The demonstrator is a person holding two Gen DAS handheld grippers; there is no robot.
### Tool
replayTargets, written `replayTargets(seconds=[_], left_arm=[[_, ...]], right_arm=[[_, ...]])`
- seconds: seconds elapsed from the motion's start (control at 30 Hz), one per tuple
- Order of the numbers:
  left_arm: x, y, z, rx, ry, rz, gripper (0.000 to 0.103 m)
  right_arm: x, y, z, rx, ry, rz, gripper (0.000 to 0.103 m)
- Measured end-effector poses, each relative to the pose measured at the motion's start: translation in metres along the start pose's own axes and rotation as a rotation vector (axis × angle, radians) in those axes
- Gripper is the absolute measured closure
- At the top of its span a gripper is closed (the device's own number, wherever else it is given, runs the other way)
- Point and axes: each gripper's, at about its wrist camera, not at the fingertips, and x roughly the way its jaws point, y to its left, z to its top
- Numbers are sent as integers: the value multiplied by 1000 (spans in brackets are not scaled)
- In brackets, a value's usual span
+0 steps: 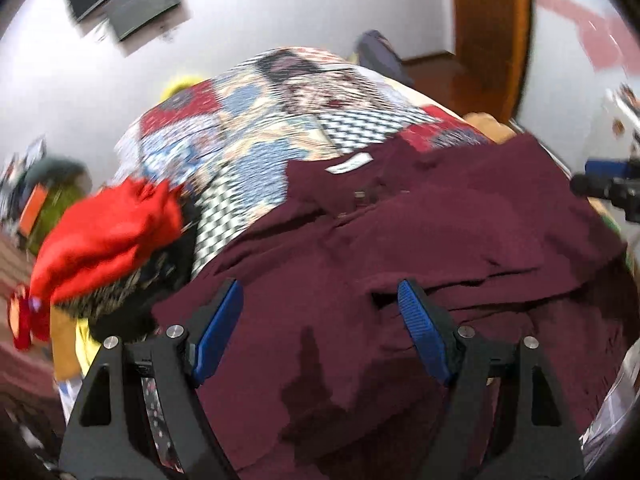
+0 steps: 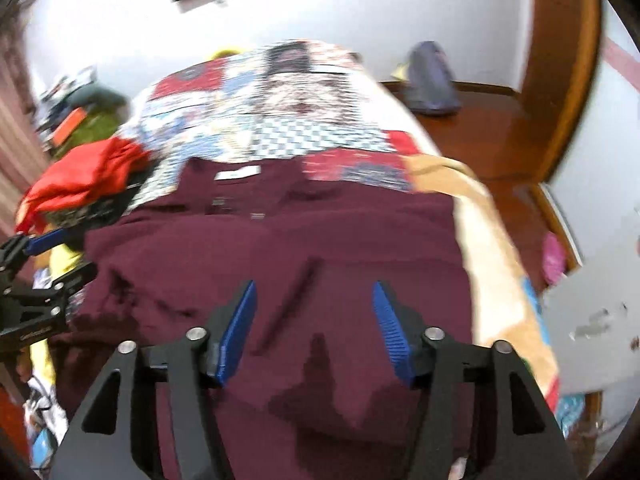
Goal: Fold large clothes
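Observation:
A large maroon shirt (image 1: 420, 240) lies spread on a patchwork bedspread (image 1: 248, 140), collar and white label (image 1: 349, 163) at the far end. It also shows in the right wrist view (image 2: 280, 232), with its label (image 2: 237, 173). My left gripper (image 1: 320, 292) is open above the shirt's near left part, holding nothing. My right gripper (image 2: 314, 292) is open above the shirt's near middle, holding nothing. The right gripper's tip (image 1: 608, 188) shows at the right edge of the left wrist view. The left gripper (image 2: 36, 264) shows at the left edge of the right wrist view.
A red garment (image 1: 108, 236) lies on a dark pile at the bed's left side, also in the right wrist view (image 2: 84, 180). A tan cloth (image 2: 492, 240) lies on the right. A wooden floor (image 2: 480, 120) and a door frame (image 1: 492, 20) are beyond.

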Motion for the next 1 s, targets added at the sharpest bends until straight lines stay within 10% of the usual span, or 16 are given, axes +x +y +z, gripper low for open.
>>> replayTargets(seconds=[0.5,0.73,0.87,1.0], left_arm=[[70,-121,10,357,180,-155,23],[88,-126,20,306,181,-162,23],[84,-123,28,275,183,-259,74],[60,-106,38,208,100,-287,85]], right_arm=[[49,-30,-51,38,108,-52,39],[53,-34,-58,45,92,-45,33],[52,-35,-58,42,99,-41,33],[51,-38,-55,54,120,-27,33]])
